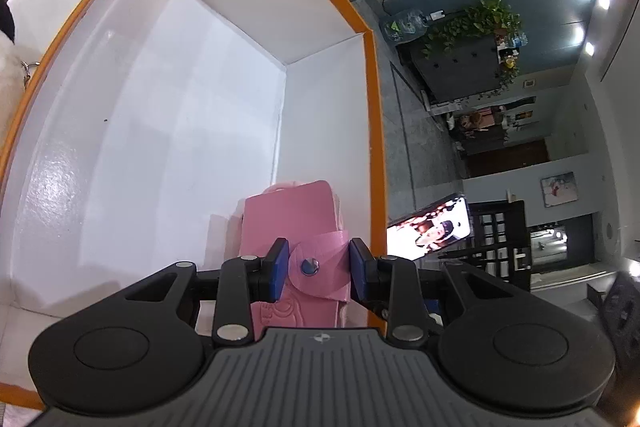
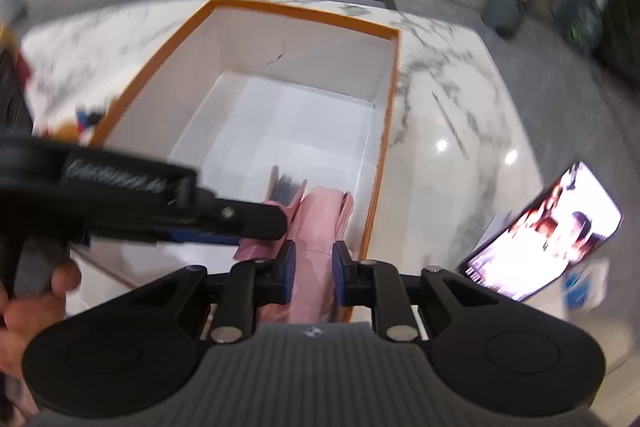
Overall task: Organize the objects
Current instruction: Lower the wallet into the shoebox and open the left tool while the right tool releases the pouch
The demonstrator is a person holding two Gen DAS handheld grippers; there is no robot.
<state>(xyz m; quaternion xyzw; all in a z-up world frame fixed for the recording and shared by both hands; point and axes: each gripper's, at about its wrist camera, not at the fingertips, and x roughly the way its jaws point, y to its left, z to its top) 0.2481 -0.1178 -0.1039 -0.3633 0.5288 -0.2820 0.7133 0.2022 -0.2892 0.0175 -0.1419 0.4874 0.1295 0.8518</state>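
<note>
Pink wallet [image 1: 286, 223] sits inside the white box with the orange rim [image 1: 370, 131], in its near right corner, close against the right wall.

Left wrist view: the left tongs [image 1: 319, 265] straddle the wallet's strap tab with the metal snap [image 1: 309, 265]. The blue pads stand just beside the tab on either side; whether they actually press on it I cannot tell, since a sliver of gap seems to show at each pad. The wallet stands on edge, tilted toward the camera. The box floor is otherwise bare and glossy. A lit phone [image 1: 430, 229] lies outside the box to the right.

Right wrist view (blurred): the right tongs [image 2: 314, 273] are clenched on the near edge of the wallet [image 2: 320, 219], pink material filling the narrow gap between the pads. The left tongs' arm [image 2: 248, 221] crosses in from the left and reaches the wallet's left side, with a hand [image 2: 36, 295] visible at the near left. The box stands on a marble counter [image 2: 440, 99], phone [image 2: 540, 231] at right.

Handling judgement: light, soft faux-leather, floppy at the strap, somewhat slick. The strap tab would bend under pull; the folded body edge looks like the firmer hold. Not fragile.
</note>
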